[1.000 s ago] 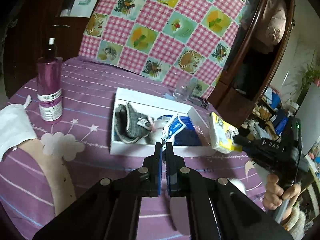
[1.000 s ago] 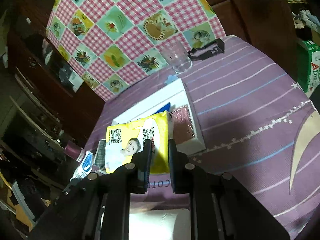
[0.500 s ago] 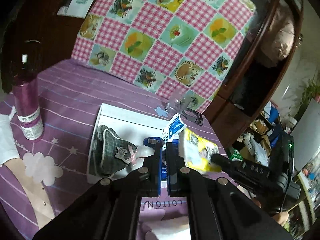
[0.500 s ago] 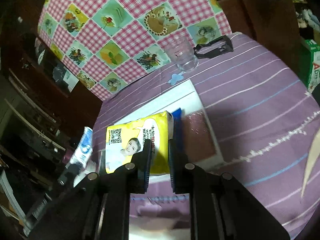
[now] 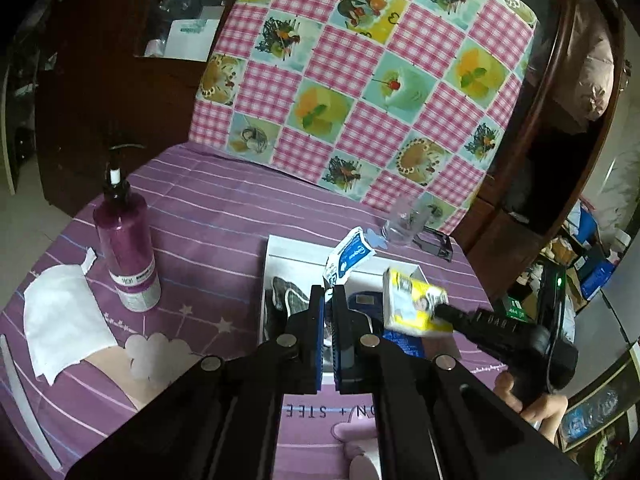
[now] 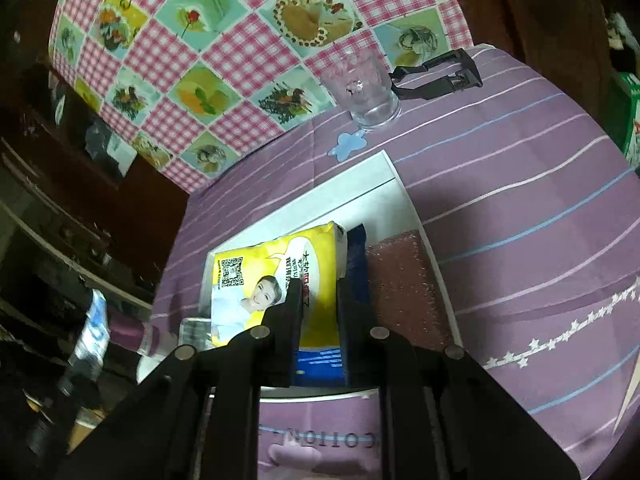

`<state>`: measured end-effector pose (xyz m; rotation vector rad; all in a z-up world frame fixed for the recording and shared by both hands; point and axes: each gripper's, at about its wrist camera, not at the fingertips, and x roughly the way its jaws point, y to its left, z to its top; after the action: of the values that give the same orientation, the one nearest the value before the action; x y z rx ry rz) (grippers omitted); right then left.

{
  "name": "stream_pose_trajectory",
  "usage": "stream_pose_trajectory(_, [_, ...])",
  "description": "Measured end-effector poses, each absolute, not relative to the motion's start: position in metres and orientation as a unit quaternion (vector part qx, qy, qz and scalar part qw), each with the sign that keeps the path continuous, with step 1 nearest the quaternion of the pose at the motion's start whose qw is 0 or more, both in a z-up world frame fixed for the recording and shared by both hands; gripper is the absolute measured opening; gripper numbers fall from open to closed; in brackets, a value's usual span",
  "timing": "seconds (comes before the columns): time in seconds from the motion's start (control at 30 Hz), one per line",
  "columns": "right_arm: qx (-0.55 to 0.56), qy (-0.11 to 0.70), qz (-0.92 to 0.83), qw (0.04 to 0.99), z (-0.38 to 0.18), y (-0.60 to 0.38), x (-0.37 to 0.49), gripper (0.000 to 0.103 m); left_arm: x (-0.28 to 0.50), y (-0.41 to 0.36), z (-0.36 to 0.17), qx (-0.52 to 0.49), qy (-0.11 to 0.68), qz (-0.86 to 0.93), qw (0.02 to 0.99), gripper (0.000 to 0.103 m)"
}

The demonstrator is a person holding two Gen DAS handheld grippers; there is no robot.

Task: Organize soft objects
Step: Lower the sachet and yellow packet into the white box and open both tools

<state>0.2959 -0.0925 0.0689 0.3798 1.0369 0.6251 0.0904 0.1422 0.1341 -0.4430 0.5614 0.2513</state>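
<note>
We see R gripper (image 6: 318, 300) clamped on yellow plastic tissue pack (image 6: 280, 276) over white rectangular tray (image 6: 352, 188), L gripper (image 5: 328, 306) pinching thin blue-white sachet (image 5: 349, 256).

black grippers (image 5: 328, 304) with blue-lined jaws, silver screws.

- The purple striped cloth (image 6: 520, 208) on the desk bears upside-down letters reading "COTTON".
- The yellow tissue pack (image 6: 280, 276) carries a QR code and Chinese characters too small to read.
- The black right gripper (image 5: 442, 312) shows "DAB".
</note>
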Motion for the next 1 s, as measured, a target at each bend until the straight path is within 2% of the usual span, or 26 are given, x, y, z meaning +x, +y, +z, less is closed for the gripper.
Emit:
stream_pose_trajectory(0.43, [0.178,0.473,0.272,0.819,0.068,-0.121,0.308,0.018,0.163,0.109,0.07,-0.248,0.311,0.056,0.916,0.002])
stream_pose_trajectory(0.57, [0.148,0.473,0.277,0.823,0.069,-0.111,0.306,0.018,0.164,0.107,0.058,-0.223,0.322,0.095,0.915,0.002])
stream_pose_trajectory(0.8, [0.044,0.486,0.27,0.83,0.071,-0.085,0.292,0.018,0.17,0.109,0.033,-0.207,0.385,0.128,0.89,0.002])
stream_pose_trajectory(1.0, [0.036,0.509,0.253,0.822,0.06,-0.084,0.296,0.019,0.167,0.113,0.03,-0.202,0.396,0.143,0.884,0.002])
